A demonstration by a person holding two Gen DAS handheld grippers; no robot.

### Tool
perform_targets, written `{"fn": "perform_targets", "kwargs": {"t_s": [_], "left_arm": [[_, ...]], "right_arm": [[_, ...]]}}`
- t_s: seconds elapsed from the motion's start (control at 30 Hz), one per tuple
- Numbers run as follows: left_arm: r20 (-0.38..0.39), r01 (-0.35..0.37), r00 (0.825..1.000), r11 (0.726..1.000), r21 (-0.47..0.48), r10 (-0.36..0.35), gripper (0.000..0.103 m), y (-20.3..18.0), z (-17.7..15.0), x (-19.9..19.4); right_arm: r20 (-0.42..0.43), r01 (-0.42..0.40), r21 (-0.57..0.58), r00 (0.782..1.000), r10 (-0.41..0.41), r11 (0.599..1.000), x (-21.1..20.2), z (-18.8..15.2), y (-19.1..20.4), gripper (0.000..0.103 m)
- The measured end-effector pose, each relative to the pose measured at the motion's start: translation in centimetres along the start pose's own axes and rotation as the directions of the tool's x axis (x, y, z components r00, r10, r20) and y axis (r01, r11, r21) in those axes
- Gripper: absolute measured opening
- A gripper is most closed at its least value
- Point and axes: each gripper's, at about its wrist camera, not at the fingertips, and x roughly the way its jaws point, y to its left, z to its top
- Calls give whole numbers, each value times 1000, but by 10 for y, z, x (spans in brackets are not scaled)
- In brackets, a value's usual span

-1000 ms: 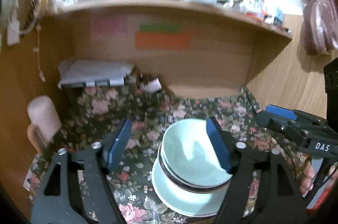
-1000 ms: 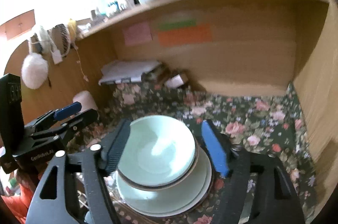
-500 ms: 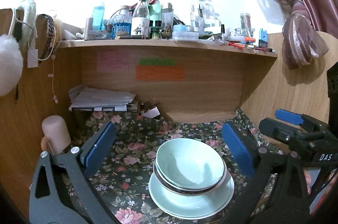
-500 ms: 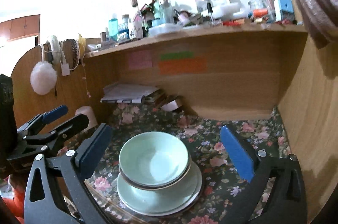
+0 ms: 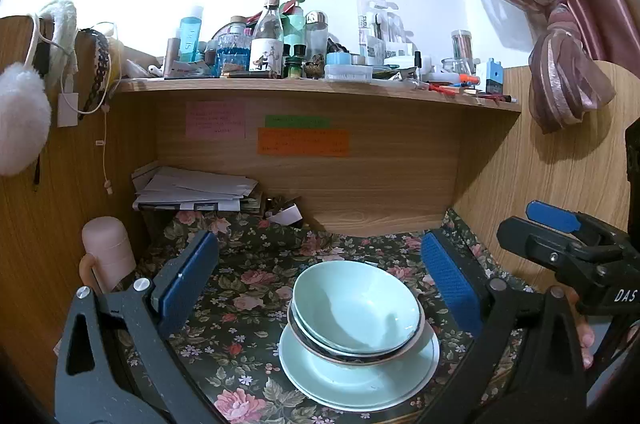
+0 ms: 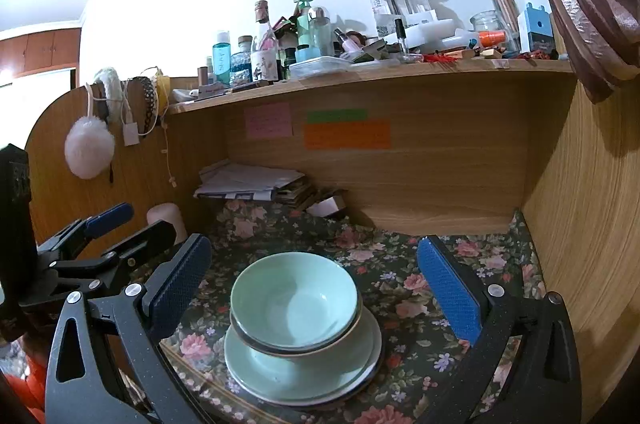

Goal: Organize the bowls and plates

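Pale green bowls (image 5: 356,308) sit nested on pale green plates (image 5: 352,380) on the floral cloth near the desk's front edge; the stack also shows in the right wrist view, bowls (image 6: 294,298) on plates (image 6: 288,372). My left gripper (image 5: 320,284) is open and empty, held back from the stack and above it. My right gripper (image 6: 314,284) is open and empty, likewise back from the stack. Each gripper shows at the side of the other's view.
A floral cloth (image 5: 240,288) covers the desk inside a wooden alcove. Papers (image 5: 192,189) are piled at the back left, a pink cylinder (image 5: 108,248) stands at the left wall. A shelf (image 5: 320,85) above holds several bottles. A wooden side wall (image 6: 580,224) stands at the right.
Both grippers opened wider, drew back from the bowl stack and rose. The stack stayed in place on the cloth.
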Motion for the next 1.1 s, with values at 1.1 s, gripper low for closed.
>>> {"fn": "perform_targets", "kwargs": {"t_s": [1.1], "left_arm": [[-12,9,1000,1000,-21,-9,103,-4,1,7]], "right_arm": [[-3,9,-9,1000,-9,1000,6,1,-7,103]]}}
